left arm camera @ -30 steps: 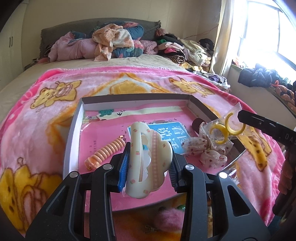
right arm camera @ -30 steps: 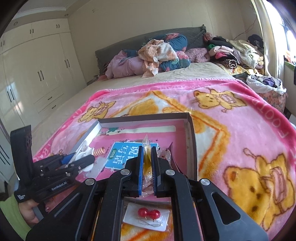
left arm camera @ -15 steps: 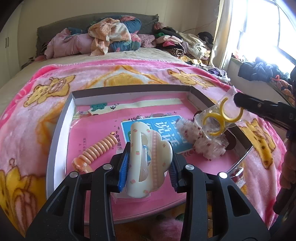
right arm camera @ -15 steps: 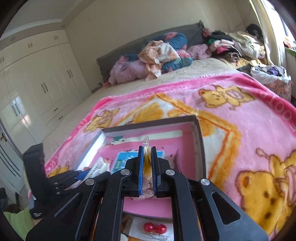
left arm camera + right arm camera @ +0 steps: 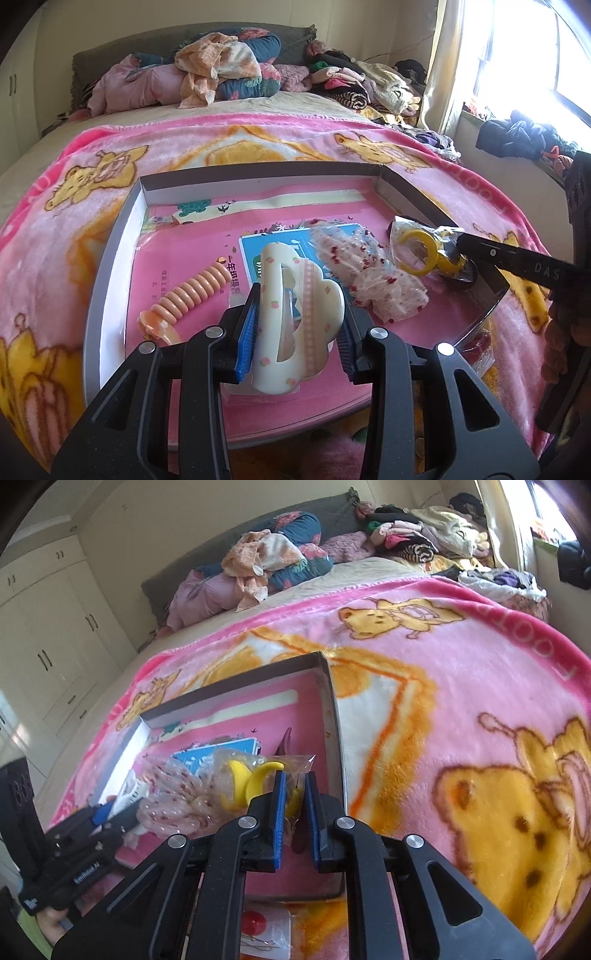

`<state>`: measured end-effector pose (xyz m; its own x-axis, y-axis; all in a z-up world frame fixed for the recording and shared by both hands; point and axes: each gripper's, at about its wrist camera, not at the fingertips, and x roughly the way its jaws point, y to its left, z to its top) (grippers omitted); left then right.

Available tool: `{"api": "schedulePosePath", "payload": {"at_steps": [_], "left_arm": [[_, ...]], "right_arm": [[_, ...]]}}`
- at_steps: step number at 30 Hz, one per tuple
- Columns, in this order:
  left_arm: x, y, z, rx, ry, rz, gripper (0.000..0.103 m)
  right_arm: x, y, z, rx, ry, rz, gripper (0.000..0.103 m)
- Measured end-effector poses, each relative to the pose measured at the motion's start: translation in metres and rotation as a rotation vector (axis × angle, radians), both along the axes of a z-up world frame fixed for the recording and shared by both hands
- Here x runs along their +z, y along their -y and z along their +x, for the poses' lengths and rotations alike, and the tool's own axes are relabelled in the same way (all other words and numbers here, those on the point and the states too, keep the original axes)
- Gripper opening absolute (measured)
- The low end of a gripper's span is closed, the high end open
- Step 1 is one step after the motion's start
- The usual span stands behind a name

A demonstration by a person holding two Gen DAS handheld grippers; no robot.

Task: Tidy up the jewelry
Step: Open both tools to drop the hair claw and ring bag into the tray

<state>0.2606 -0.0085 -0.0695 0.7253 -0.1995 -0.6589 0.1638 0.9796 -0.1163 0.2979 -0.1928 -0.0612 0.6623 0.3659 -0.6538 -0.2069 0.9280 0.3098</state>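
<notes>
Left tongs (image 5: 297,328) clench my claw clip (image 5: 295,317); right tongs (image 5: 294,812) pinch bag (image 5: 258,775). Both above box (image 5: 110,258); comb (image 5: 192,291), scrunchie (image 5: 373,273) inside. Red bead card (image 5: 264,928) left outside.

Left gripper (image 5: 297,325): black plastic frame, triangular cutouts, silver round screws, blue ribbed pads (image 5: 246,338). Right gripper (image 5: 294,814): same build, blue pads, silver screws. White lettering on the black bodies (partly legible). Lime-green sleeve (image 5: 31,928) and bare skin at the left hand (image 5: 55,925).
</notes>
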Motion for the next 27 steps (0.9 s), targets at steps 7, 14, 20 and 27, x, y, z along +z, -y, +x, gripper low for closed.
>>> {"api": "schedulePosePath", "payload": {"at_steps": [7, 14, 20, 27], "left_arm": [[0.000, 0.000, 0.000, -0.001, 0.001, 0.000, 0.028], [0.000, 0.001, 0.000, 0.000, 0.004, 0.004, 0.028], [0.002, -0.001, -0.005, 0.008, 0.008, 0.006, 0.030], [0.008, 0.001, -0.013, 0.007, 0.022, 0.014, 0.037]], "right_arm": [[0.000, -0.015, -0.014, 0.034, 0.042, -0.117, 0.021], [0.000, -0.023, -0.028, 0.051, 0.066, -0.174, 0.045], [0.004, -0.021, -0.036, 0.037, 0.080, -0.173, 0.058], [0.013, -0.016, -0.048, 0.014, 0.112, -0.169, 0.074]]}}
